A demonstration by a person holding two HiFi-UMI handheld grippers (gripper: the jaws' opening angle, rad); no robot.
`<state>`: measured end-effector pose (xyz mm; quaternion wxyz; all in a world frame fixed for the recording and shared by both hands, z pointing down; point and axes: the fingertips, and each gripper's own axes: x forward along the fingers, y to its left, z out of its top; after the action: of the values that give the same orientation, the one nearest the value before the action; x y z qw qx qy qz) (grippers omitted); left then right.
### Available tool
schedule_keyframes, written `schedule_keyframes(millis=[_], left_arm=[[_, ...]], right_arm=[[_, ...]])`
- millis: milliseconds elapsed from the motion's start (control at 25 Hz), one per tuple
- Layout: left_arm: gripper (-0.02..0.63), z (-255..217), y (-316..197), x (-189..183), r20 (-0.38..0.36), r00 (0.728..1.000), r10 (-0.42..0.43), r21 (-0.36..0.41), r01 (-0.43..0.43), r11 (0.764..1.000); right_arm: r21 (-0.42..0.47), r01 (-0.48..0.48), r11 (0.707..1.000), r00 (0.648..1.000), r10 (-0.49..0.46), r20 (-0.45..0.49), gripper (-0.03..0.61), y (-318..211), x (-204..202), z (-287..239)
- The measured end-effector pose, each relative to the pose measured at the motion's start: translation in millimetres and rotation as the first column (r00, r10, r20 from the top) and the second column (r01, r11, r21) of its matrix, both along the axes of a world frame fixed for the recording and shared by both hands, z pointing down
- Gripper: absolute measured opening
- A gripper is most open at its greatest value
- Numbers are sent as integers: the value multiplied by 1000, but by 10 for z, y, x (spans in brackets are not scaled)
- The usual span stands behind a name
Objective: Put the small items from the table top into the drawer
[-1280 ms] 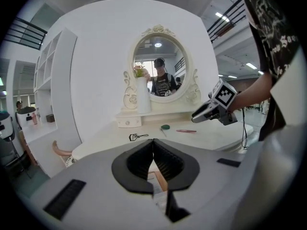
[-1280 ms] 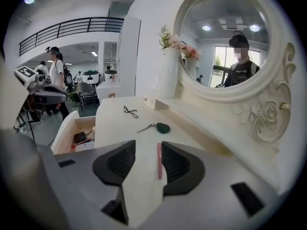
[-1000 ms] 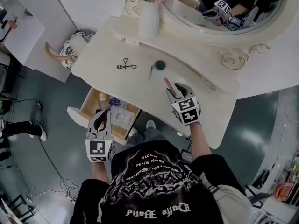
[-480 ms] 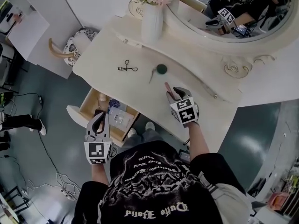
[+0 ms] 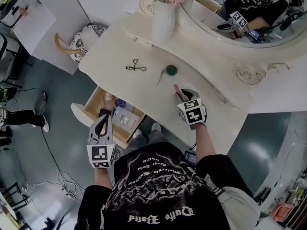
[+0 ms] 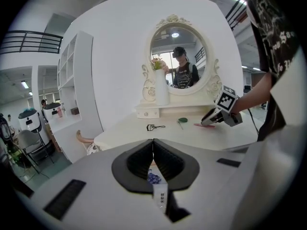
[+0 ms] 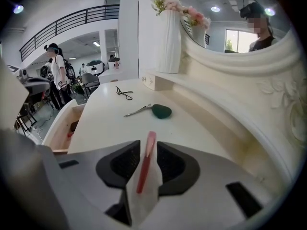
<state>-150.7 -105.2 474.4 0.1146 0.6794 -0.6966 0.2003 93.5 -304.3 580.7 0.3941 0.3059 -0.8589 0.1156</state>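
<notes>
A thin pink stick [image 5: 176, 89] [image 7: 146, 157] lies on the cream dressing table [image 5: 117, 51], between the jaws of my right gripper [image 5: 183, 96] [image 7: 148, 152]. Those jaws are closing around it, and I see a sliver of gap beside the stick. Farther along the top lie a green round pad [image 5: 171, 70] [image 7: 161, 111], a slim metal tool [image 5: 161, 76] [image 7: 137, 110] and a black eyelash curler [image 5: 136, 68] [image 7: 123, 93]. My left gripper [image 5: 102, 120] [image 6: 153, 150] is shut and empty, hanging by the open drawer [image 5: 91, 104], which holds several small items.
A tall white vase [image 5: 164, 20] with flowers and an oval mirror [image 5: 240, 13] stand along the table's back edge. A patterned stool [image 5: 84, 37] sits on the floor left of the table. The open drawer juts out in front of the person's legs.
The right gripper's jaws have narrowed around the pink stick. The view has shifted slightly; the left gripper stays by the drawer.
</notes>
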Motion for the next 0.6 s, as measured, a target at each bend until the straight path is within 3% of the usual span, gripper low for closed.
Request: schedule_keyframes(millis=[600], left_arm=[[15, 28, -85, -41, 8, 1000, -3, -9, 3, 1000]], right_arm=[[-77, -1, 997, 1000, 0, -21, 98, -14, 15, 157]])
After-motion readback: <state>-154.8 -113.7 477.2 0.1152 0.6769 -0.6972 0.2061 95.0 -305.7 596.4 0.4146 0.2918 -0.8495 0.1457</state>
